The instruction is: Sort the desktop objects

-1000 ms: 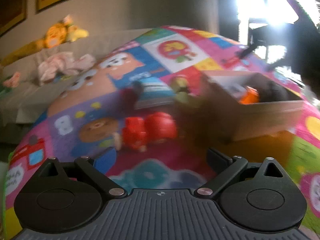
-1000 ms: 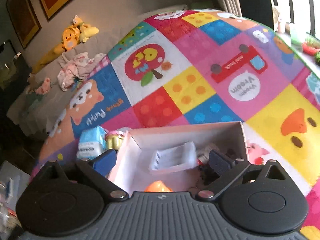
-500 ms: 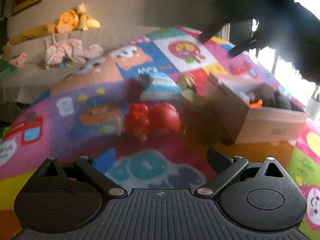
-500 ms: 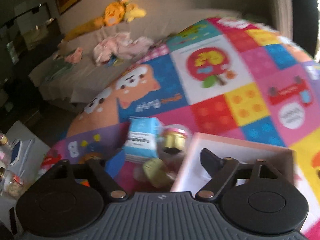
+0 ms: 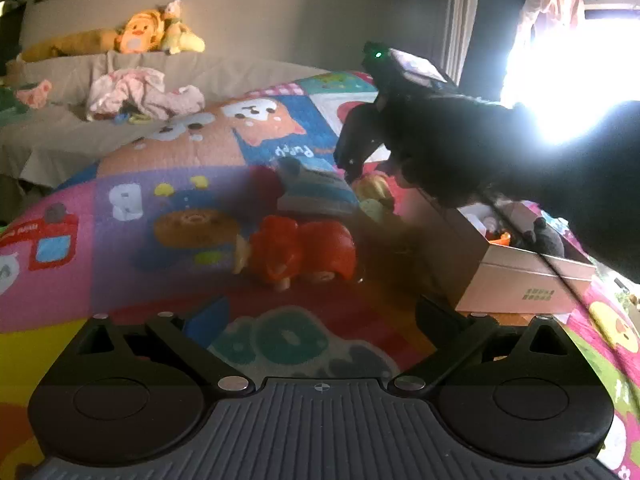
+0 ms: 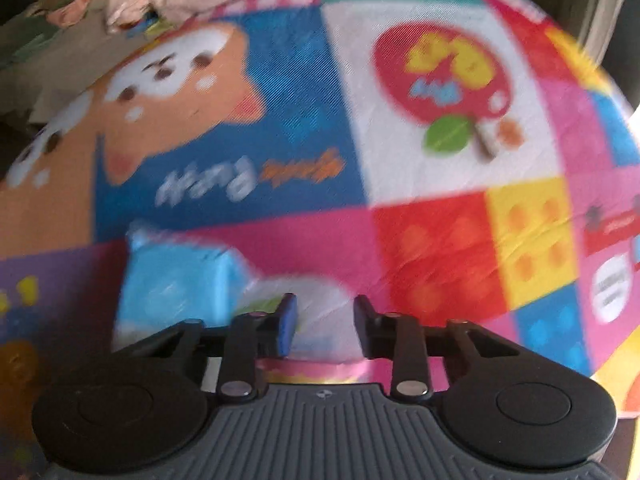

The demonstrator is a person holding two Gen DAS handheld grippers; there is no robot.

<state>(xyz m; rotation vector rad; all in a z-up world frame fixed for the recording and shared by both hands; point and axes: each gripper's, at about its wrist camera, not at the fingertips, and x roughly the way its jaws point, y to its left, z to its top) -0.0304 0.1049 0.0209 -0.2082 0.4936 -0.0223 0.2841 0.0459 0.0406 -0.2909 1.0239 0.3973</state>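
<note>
In the left wrist view a red toy figure (image 5: 300, 252) lies on the colourful mat ahead of my left gripper (image 5: 316, 316), which is open and empty. Behind it lie a blue tissue pack (image 5: 316, 192) and a small yellow-lidded jar (image 5: 374, 194). A cardboard box (image 5: 520, 284) with several items stands at the right. My right gripper (image 5: 352, 160) reaches down over the jar. In the blurred right wrist view my right gripper (image 6: 324, 320) has its fingers closed in around a round white-and-pink object (image 6: 320, 332), beside the blue pack (image 6: 176, 296); contact is unclear.
The patterned play mat (image 6: 440, 240) covers the surface. A beige sofa (image 5: 240, 72) with plush toys (image 5: 156, 34) and crumpled pink clothes (image 5: 136, 94) stands behind. A bright window (image 5: 568, 72) glares at the right.
My right gripper has moved from over the box leftward and down to the jar beside the blue pack, and its fingers have narrowed. My left gripper has shifted only slightly.
</note>
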